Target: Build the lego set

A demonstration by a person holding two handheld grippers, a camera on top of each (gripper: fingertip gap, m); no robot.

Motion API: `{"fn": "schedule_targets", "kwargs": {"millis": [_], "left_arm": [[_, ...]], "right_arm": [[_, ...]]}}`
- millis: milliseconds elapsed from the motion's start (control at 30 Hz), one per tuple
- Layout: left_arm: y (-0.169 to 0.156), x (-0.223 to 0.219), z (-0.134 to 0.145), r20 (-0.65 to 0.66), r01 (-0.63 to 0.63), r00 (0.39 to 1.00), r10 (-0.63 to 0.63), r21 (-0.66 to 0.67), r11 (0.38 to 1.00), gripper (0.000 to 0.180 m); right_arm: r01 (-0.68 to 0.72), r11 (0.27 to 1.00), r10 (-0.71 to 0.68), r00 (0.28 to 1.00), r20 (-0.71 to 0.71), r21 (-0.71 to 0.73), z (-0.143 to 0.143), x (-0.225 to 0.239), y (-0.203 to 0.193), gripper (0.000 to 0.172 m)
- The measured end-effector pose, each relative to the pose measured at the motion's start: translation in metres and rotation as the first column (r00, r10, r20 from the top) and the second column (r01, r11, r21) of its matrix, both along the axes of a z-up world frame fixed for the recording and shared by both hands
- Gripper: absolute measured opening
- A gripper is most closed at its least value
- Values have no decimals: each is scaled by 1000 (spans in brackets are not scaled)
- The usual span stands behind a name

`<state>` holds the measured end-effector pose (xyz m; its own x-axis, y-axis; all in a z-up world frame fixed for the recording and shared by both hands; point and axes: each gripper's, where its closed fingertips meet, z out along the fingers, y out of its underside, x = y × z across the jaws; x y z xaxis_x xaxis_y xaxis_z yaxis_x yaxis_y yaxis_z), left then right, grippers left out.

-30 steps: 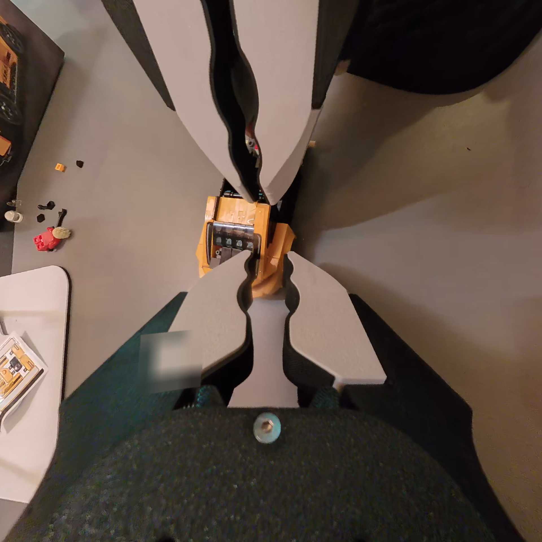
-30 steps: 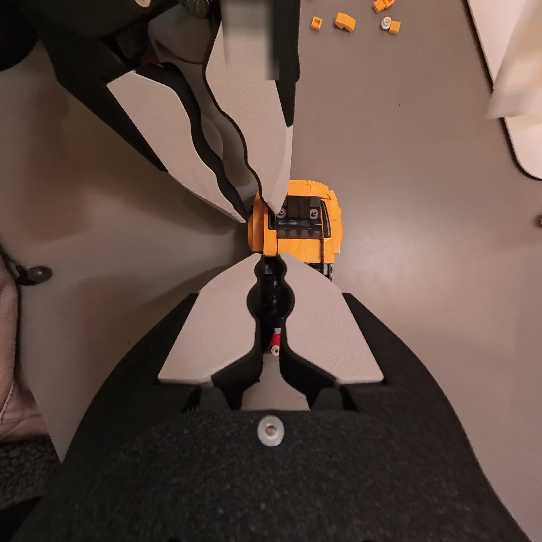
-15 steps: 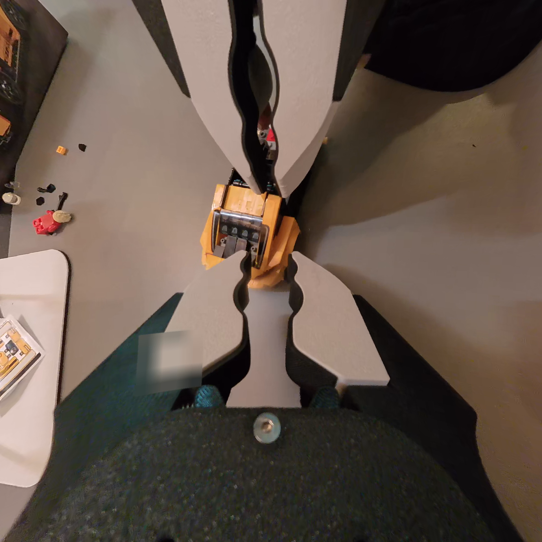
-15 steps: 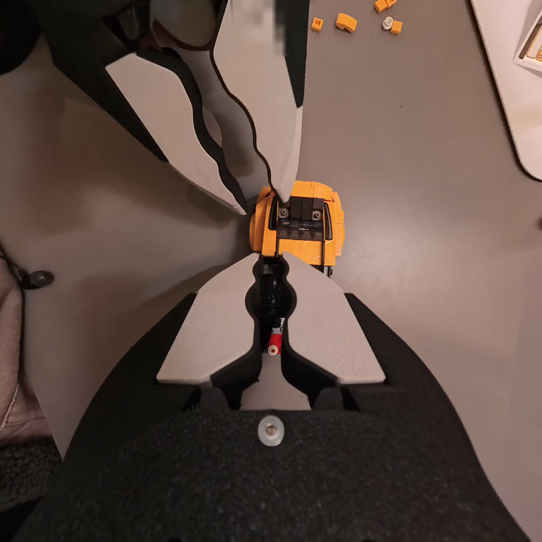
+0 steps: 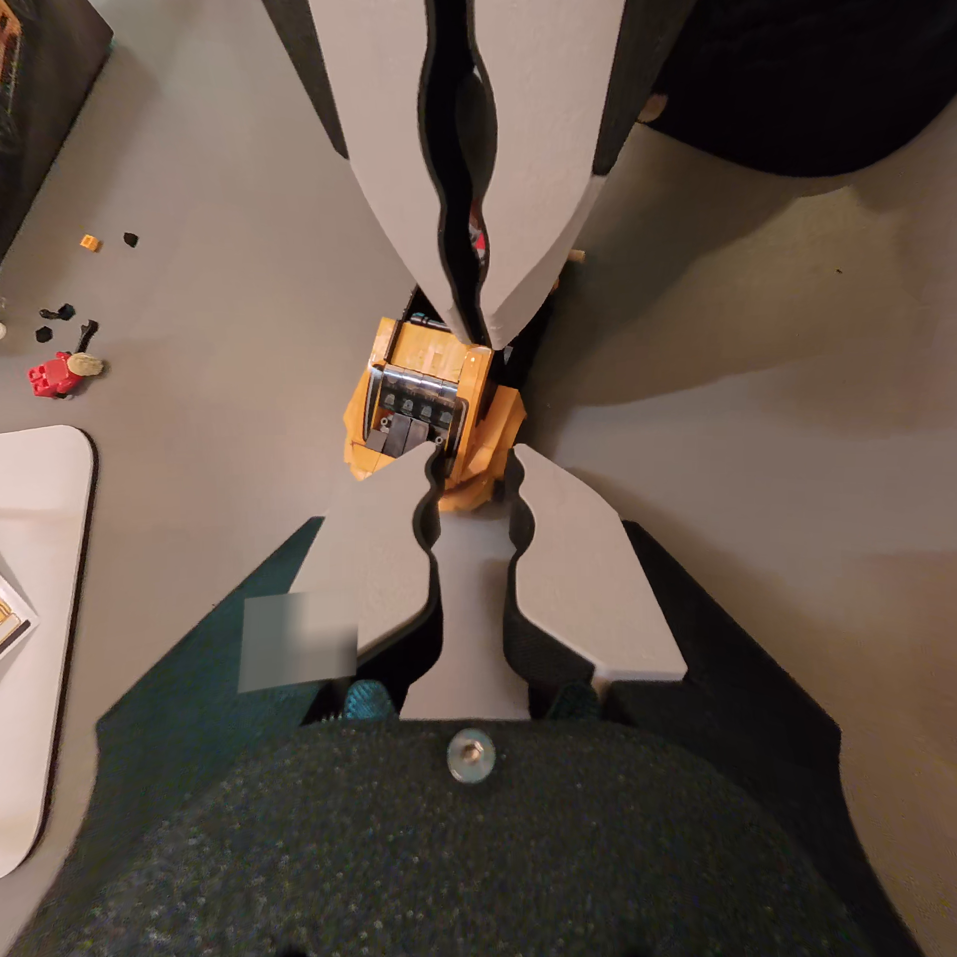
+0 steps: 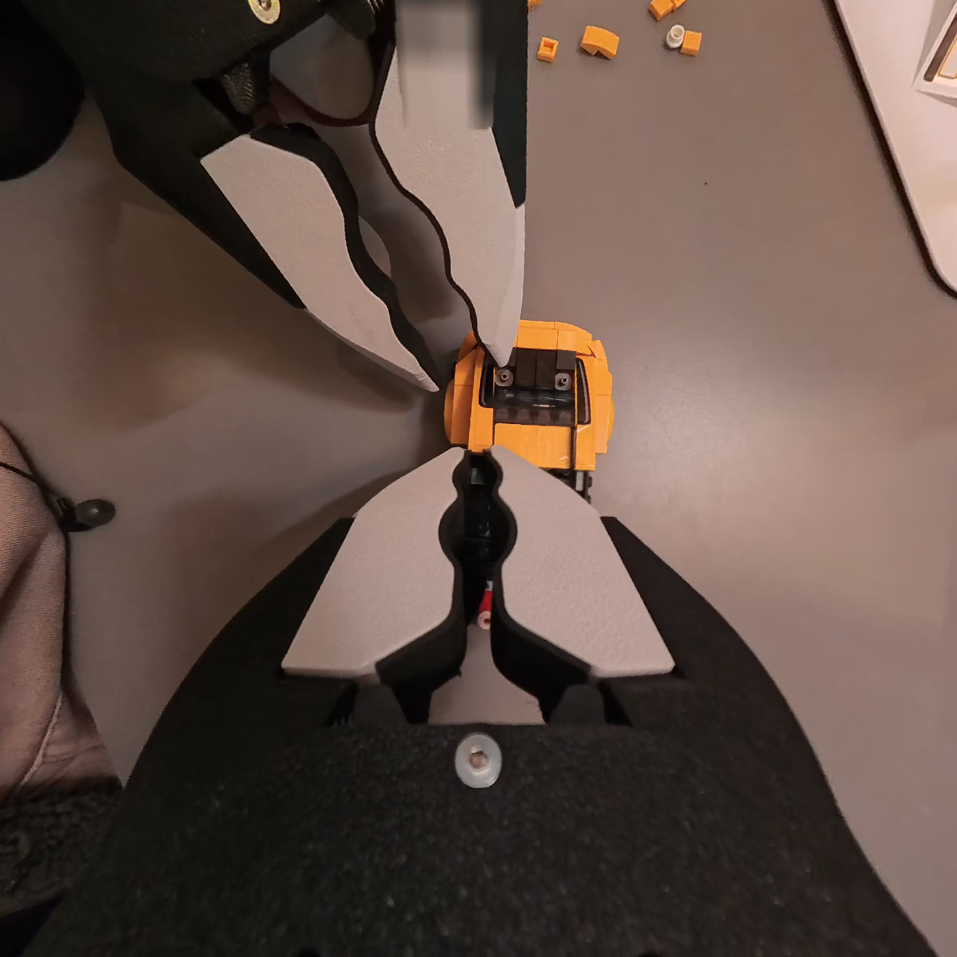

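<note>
An orange brick-built car [image 5: 430, 362] with a black windscreen stands on the grey table [image 5: 207, 310]. My left gripper [image 5: 474, 450] is open. Its fingertips straddle one side of the car's front without pressing on it. It also shows in the right wrist view [image 6: 466, 373], one tip at the windscreen and one just outside the car's side. My right gripper [image 6: 480, 455] is shut on the rear end of the car [image 6: 538, 440]. The car's black rear part shows in the hollow between its fingers. In the left wrist view the right gripper [image 5: 481, 336] comes down from the far side onto the roof's back edge.
Loose pieces lie on the table: a red one [image 5: 52, 374], black bits [image 5: 62, 313], and orange ones [image 6: 598, 41]. A white board [image 5: 41, 518] with a booklet lies at the left, also in the right wrist view [image 6: 906, 155]. A dark box [image 5: 31, 103] stands far left. A sleeve [image 6: 26, 621] is nearby. Only a small space, under 4 cm, lies between the two pairs of fingers.
My left gripper's jaws have widened around the car's front. My right gripper's fingers opened slightly, then closed tighter at the car's rear. The car has stayed on the table.
</note>
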<state>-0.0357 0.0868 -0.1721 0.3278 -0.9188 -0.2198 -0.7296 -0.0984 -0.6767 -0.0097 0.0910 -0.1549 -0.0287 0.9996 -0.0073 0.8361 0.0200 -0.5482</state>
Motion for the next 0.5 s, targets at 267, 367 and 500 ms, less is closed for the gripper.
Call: {"fn": "schedule_targets", "kwargs": {"millis": [267, 367, 500], "left_arm": [[3, 1, 2, 93, -31, 995, 37, -72, 997, 19], [4, 1, 2, 117, -38, 992, 48, -89, 995, 17], [4, 1, 2, 124, -43, 991, 55, -97, 994, 17]], "right_arm": [[47, 998, -48, 999, -20, -49, 2, -1, 5, 0], [39, 998, -41, 999, -28, -56, 3, 0, 3, 6], [17, 1000, -17, 1000, -10, -18, 0, 0, 1, 12]]}}
